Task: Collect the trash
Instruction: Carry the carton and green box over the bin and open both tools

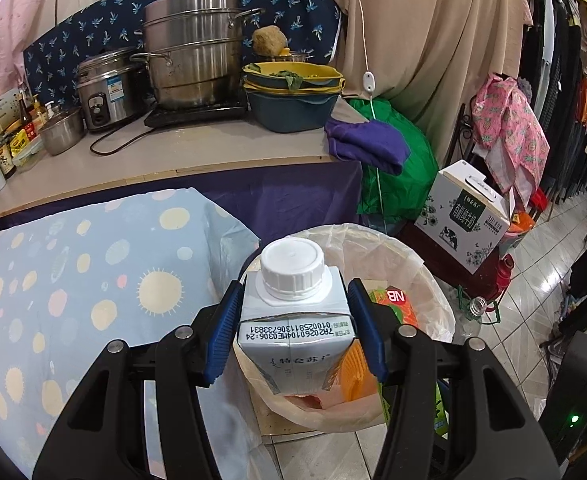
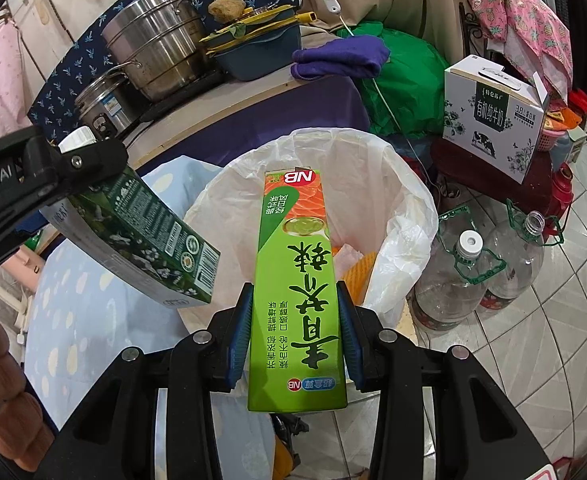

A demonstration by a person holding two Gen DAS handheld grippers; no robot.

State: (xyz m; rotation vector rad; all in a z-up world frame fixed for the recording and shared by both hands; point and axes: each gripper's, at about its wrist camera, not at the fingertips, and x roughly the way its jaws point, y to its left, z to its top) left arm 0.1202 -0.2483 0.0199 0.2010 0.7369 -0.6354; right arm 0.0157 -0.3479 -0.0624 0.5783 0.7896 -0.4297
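Both items are held over the bin, neither released yet.

Left gripper [image 1: 295, 316]: blue-padded jaws closed about carton-wide on the grey-white milk carton with the white screw cap [image 1: 293, 320]. The grip sits high, just under the cap shoulder, with the carton body hanging below. In the right wrist view the carton [image 2: 145, 236] is tilted, its lower end over the left rim of the round bin lined with a translucent white plastic bag [image 2: 405, 200].

Right gripper [image 2: 293, 332]: jaws closed on the lower part of the long green wasabi box with the orange end [image 2: 293, 280]. The far end reaches out over the bin mouth.

The bin already holds orange and pink scraps, only partly visible.

Risks, as I judge them:
- The carton is near the rim, not the centre. Released here, it could clip the edge and land on the blue spotted cloth [image 1: 73, 300] or the floor.
- The box is long. It could bridge the rim or catch the loose liner and drag it in.
- The two grippers are close, so simultaneous drops could make the items collide. Stagger them.
- Clear plastic bottles [image 2: 453, 276] stand just beside the bin and could be knocked on the way out.
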